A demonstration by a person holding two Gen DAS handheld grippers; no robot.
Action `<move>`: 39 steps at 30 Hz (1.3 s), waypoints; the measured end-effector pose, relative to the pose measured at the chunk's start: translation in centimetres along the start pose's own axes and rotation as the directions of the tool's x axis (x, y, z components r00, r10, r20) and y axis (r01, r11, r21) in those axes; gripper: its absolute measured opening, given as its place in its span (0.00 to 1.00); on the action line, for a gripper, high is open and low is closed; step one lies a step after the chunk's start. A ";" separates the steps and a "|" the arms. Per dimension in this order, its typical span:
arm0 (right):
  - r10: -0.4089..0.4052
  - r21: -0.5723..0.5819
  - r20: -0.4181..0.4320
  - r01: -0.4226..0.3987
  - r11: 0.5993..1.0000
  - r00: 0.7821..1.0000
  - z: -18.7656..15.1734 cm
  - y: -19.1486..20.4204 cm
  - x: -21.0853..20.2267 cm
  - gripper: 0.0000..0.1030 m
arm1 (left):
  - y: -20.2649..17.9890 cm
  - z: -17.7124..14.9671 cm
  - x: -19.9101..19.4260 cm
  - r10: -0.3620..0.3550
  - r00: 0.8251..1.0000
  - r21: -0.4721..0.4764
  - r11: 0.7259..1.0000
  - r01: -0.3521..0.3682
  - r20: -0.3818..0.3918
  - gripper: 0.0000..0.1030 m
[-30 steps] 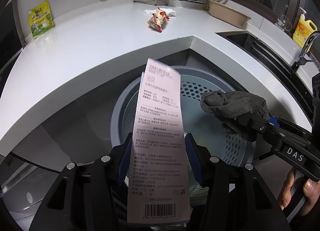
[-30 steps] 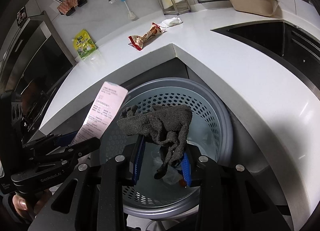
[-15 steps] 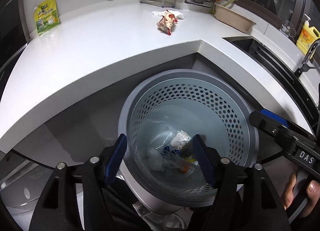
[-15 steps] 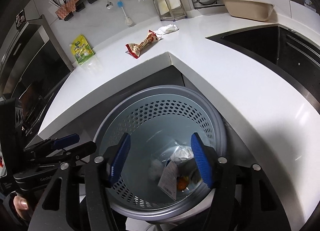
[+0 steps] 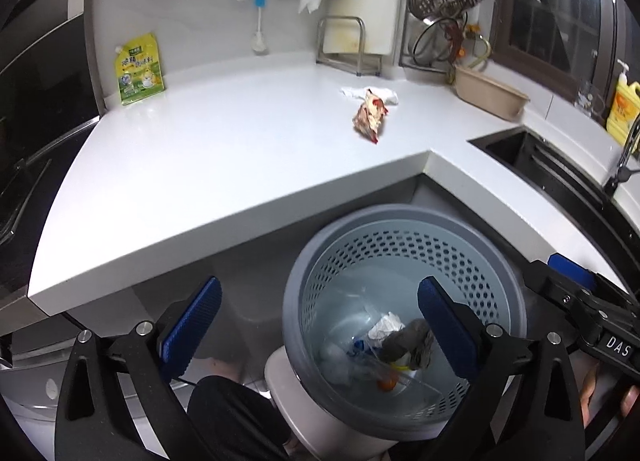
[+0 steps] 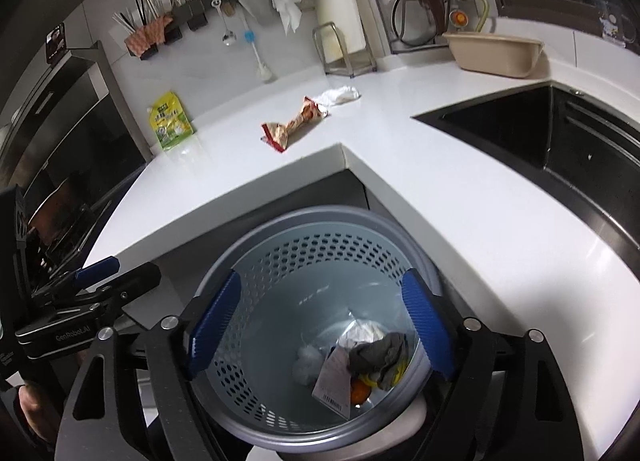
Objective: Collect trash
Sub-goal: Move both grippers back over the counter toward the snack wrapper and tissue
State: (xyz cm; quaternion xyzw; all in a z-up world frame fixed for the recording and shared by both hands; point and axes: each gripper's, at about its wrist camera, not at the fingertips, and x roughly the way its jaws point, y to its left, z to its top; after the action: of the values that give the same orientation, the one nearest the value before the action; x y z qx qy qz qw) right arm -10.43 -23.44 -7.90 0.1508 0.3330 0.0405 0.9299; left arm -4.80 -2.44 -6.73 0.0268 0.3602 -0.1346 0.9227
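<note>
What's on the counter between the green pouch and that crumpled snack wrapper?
Nothing: in both views, bare white counter runs from the green pouch to the wrapper.

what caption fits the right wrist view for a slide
Open right gripper above the perforated bin holding a grey rag and receipt; snack wrapper on the counter.

In the bin (image 6: pixel 304 417), below the counter's (image 6: pixel 460 205) inner corner: rag (image 6: pixel 380 353) beside receipt (image 6: pixel 334 381). On the counter behind the bin: wrapper (image 6: pixel 294 125), tissue (image 6: pixel 340 95) touching it.
</note>
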 end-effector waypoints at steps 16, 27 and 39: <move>-0.057 -0.125 0.170 0.079 0.989 0.984 8.4 1.6 -1.0 0.77 | 1.0 7.8 0.7 0.056 0.991 -0.036 0.998 -0.052 0.120 0.94; -0.067 -0.183 0.199 0.104 0.978 0.978 15.1 1.5 2.1 0.77 | -0.2 14.2 3.0 0.099 0.980 0.023 0.994 -0.104 0.174 0.94; -0.128 -0.123 0.212 0.156 0.980 0.969 20.8 -2.9 7.4 0.78 | -0.3 17.4 8.5 0.046 0.991 -0.018 0.999 -0.044 0.123 0.94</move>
State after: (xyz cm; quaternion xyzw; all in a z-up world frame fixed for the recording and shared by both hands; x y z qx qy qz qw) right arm 8.32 -30.20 1.94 0.0650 0.2428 -0.0189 0.9677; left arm 12.54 -7.22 0.49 0.0194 0.3029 -0.1125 0.9462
